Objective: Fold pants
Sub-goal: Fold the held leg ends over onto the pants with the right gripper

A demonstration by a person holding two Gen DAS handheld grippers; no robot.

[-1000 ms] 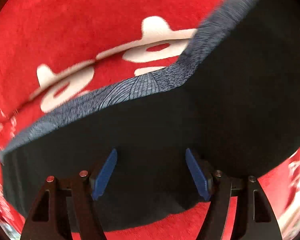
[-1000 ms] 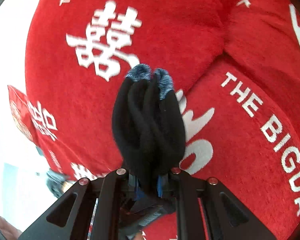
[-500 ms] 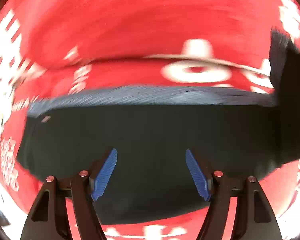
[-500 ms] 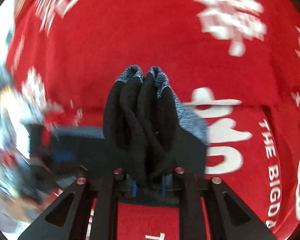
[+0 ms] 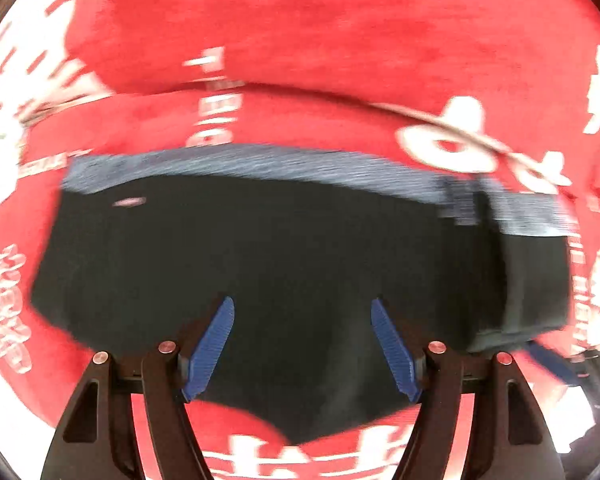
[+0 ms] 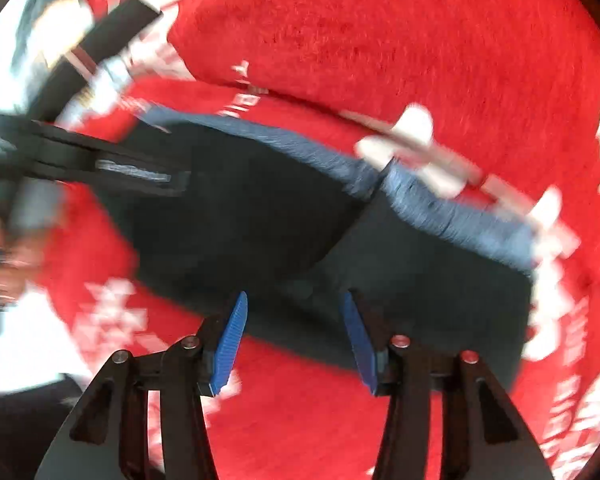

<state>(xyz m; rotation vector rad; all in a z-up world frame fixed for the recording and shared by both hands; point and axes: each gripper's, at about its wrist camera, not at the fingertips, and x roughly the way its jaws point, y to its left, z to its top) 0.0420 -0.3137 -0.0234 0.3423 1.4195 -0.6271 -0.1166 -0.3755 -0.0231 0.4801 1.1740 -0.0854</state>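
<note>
Black pants (image 5: pixel 284 256) with a grey-blue patterned waistband (image 5: pixel 260 164) lie flat on a red cloth. Their right end is folded over onto the rest (image 5: pixel 536 276). My left gripper (image 5: pixel 302 306) is open and empty just above the pants' near edge. In the right wrist view the pants (image 6: pixel 260 224) show the folded flap (image 6: pixel 432 276) on the right. My right gripper (image 6: pixel 294 304) is open and empty over the pants' near edge. The left gripper (image 6: pixel 80 156) shows at the left of that view.
A red blanket with white characters and letters (image 5: pixel 340 40) covers a seat and backrest under the pants; the crease between them runs behind the waistband (image 6: pixel 420 136). A bright white area lies beyond the blanket's left edge (image 6: pixel 28 340).
My right gripper has let go of the bunched pants end, which now lies folded over the rest, and its jaws have opened. The left gripper stayed open and swung leftwards over the pants.
</note>
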